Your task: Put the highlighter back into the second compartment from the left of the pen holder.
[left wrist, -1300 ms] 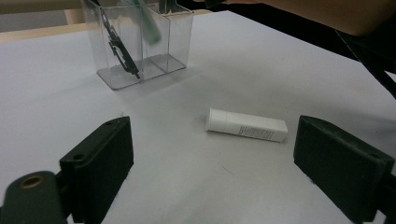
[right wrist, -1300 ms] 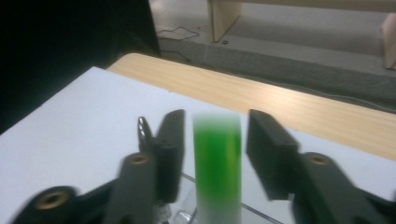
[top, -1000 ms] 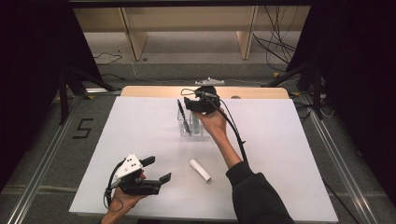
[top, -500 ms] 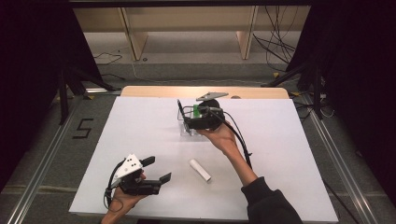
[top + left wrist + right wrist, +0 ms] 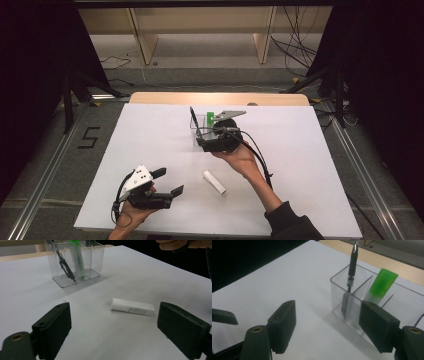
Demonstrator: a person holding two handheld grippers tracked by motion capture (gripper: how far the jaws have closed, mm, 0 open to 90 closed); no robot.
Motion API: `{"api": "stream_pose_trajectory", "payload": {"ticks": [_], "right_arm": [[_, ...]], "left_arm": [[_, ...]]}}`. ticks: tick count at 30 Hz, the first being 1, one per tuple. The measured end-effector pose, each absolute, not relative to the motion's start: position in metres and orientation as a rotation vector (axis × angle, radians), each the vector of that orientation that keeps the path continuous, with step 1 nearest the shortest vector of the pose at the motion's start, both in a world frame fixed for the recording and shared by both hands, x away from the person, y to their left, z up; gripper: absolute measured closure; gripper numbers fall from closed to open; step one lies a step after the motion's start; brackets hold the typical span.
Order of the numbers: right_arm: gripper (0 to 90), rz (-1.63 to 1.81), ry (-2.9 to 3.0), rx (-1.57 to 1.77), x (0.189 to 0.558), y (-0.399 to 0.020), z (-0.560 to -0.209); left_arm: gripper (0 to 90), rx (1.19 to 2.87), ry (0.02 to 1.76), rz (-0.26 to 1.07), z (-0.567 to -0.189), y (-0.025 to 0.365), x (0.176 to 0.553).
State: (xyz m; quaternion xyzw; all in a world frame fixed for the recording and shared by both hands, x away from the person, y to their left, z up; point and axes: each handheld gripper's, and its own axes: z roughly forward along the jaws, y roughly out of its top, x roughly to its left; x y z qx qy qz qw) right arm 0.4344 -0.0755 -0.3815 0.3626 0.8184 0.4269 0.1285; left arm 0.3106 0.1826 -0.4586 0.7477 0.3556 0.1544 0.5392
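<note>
From above, our right gripper sits mid-frame beside the clear holder, jaws just opened and empty. Our left gripper frames the white tube at centre, jaws apart. Right gripper view: pen and green marker upper right.

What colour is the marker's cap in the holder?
Bright green cap, clearest in the right gripper view.
</note>
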Motion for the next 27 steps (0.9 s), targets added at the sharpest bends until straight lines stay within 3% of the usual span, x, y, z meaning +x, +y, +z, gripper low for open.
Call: {"api": "stream_pose_trajectory", "payload": {"ticks": [27], "right_arm": [[29.5, 1.249, 2.457, 1.01, 0.405, -0.08, -0.399]], "left_arm": [[11.7, 1.781, 0.851, 0.364, -0.459, 0.183, 0.311]]}}
